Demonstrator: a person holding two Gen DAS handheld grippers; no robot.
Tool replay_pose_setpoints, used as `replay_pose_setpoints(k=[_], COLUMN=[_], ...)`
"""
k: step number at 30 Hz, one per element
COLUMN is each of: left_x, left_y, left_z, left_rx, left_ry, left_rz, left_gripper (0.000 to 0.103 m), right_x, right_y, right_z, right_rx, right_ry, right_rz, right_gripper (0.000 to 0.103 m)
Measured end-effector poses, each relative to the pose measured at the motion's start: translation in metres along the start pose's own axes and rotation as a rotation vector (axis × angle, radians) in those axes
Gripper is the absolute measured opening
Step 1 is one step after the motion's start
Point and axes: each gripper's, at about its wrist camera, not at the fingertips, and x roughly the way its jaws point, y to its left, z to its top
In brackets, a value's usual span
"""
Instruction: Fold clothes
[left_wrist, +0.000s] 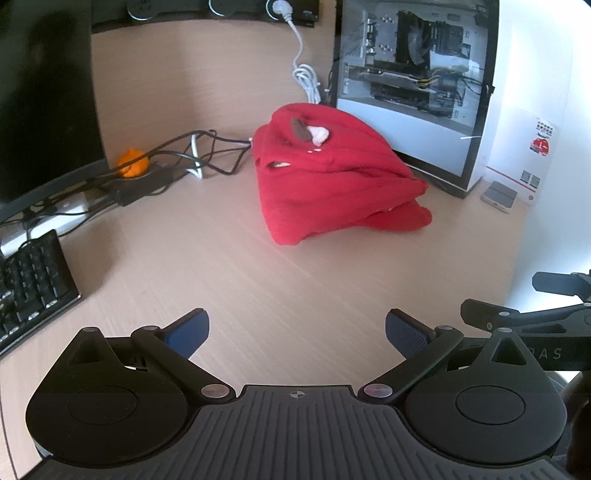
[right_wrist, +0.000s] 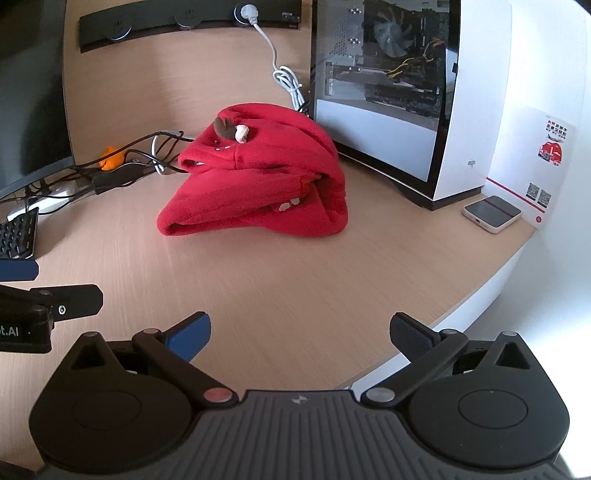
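Note:
A red fleece garment (left_wrist: 332, 181) lies folded in a thick bundle on the wooden desk, with a small brown and cream patch on top; the right wrist view shows the same red garment (right_wrist: 258, 184) from the other side. My left gripper (left_wrist: 297, 332) hovers open over bare desk, well short of the bundle, with nothing between its blue pads. My right gripper (right_wrist: 299, 336) is also open and empty, near the desk's front edge. Part of the right gripper (left_wrist: 524, 321) shows at the right of the left wrist view, and part of the left gripper (right_wrist: 40, 302) at the left of the right wrist view.
A glass-sided computer case (right_wrist: 388, 92) stands just behind the bundle to the right, with a small white device (right_wrist: 493, 214) beside it. Cables (left_wrist: 192, 155), an orange object (left_wrist: 133, 162), a monitor (left_wrist: 40, 103) and a keyboard (left_wrist: 33, 284) fill the left. The desk edge (right_wrist: 480, 288) curves at right.

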Motion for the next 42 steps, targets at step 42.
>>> replay_pose_setpoints(k=[42], left_x=[0.007], left_y=[-0.011], left_z=[0.007], left_rx=[0.011], left_ry=[-0.012], left_rz=[-0.006], left_gripper=[0.103], right_x=[-0.001], right_y=[-0.012], right_z=[0.004], right_rx=[0.008], right_ry=[-0.014], right_rz=[-0.008], right_gripper=[0.103])
